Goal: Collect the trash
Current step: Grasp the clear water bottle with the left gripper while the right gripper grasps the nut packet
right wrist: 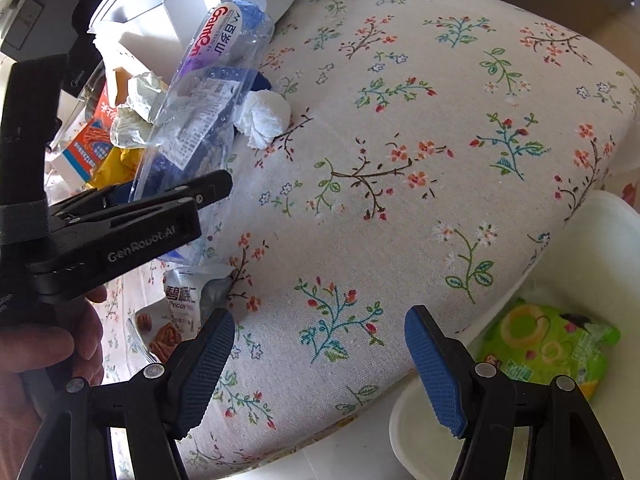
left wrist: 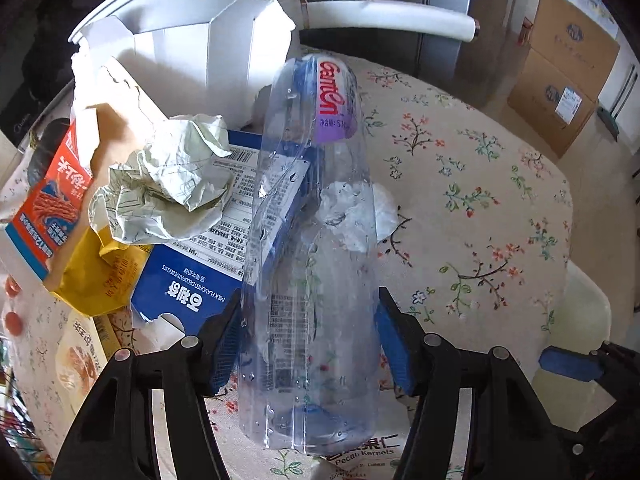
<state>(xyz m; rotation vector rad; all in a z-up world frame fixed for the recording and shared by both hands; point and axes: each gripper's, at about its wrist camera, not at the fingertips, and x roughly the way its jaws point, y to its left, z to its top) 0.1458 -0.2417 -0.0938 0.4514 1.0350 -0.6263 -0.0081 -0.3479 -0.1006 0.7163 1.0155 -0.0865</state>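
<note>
Presently: clear plastic bottle (left wrist: 308,264), lying on the floral tabletop (left wrist: 460,184), long axis running away from the left claw (left wrist: 308,344), base nearest, labelled neck end farthest. Left claw astride its base, apparently gripping it; contact on the far pad is unclear. Crumpled paper (left wrist: 160,196), blue carton (left wrist: 192,280) and white tissue (right wrist: 266,118) crowd alongside. Right claw (right wrist: 320,360) wide, empty, beside a white bin (right wrist: 616,240).

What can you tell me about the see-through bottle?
The clear plastic bottle looks empty, apart from droplets inside. It has a purple and red label and a blue cap. It is tilted, its cap end pointing away over the pile of boxes and paper. The left gripper has its blue pads on either side of the bottle's lower body.
</note>
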